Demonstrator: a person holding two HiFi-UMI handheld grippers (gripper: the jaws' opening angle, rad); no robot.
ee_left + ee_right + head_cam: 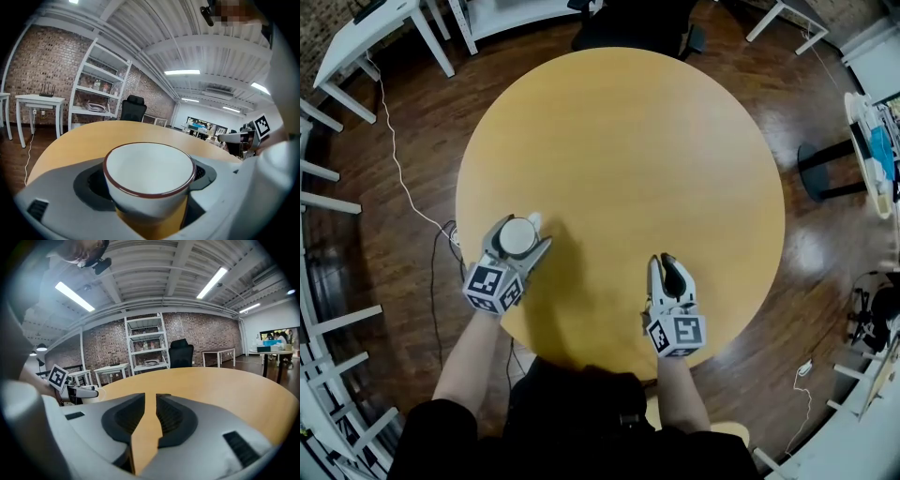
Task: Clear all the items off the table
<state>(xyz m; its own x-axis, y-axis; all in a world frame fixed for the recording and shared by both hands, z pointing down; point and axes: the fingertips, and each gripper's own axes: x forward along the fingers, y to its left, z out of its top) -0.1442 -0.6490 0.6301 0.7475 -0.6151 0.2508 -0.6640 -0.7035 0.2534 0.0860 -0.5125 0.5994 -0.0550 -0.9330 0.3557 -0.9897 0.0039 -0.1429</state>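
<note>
A white cup (518, 236) with a dark red rim sits between the jaws of my left gripper (528, 232), which is shut on it over the near left part of the round wooden table (628, 141). In the left gripper view the cup (149, 171) fills the space between the grey fingers (61, 197). My right gripper (671, 274) hovers over the near right part of the table. Its jaws (150, 404) stand close together with a narrow slit between them and hold nothing. No other item shows on the tabletop.
A black office chair (628, 23) stands at the table's far side. White desks (375, 37) are at the far left, and a white cable (398, 178) runs over the wooden floor. A small white table (872, 150) with things on it stands at the right.
</note>
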